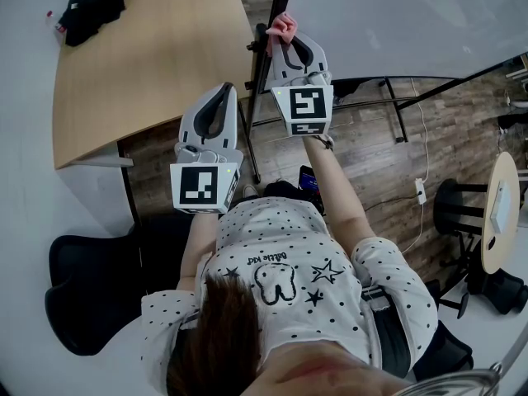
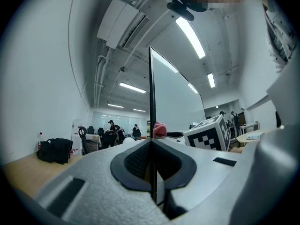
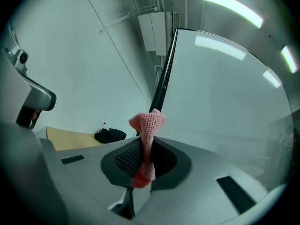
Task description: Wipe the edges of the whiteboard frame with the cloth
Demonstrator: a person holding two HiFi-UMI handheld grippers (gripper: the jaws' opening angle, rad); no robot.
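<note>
The whiteboard (image 1: 396, 15) stands ahead on the right, its black frame edge (image 1: 276, 15) running down toward its stand. My right gripper (image 1: 289, 44) is shut on a pink knitted cloth (image 1: 282, 25), which sits right at that frame edge. In the right gripper view the cloth (image 3: 147, 125) sticks up between the jaws, just below the frame edge (image 3: 164, 78). My left gripper (image 1: 221, 101) hangs lower and to the left, jaws together with nothing in them. From the left gripper view the frame edge (image 2: 151, 93) shows as a thin dark line, with the cloth (image 2: 160, 129) beside it.
A wooden table (image 1: 140, 56) with a black bag (image 1: 95, 7) stands at the left. The whiteboard's black stand legs (image 1: 396, 97) spread over the wood floor. A black chair (image 1: 91, 287) is at lower left, a small round table (image 1: 502, 213) and a stool (image 1: 454, 200) at right.
</note>
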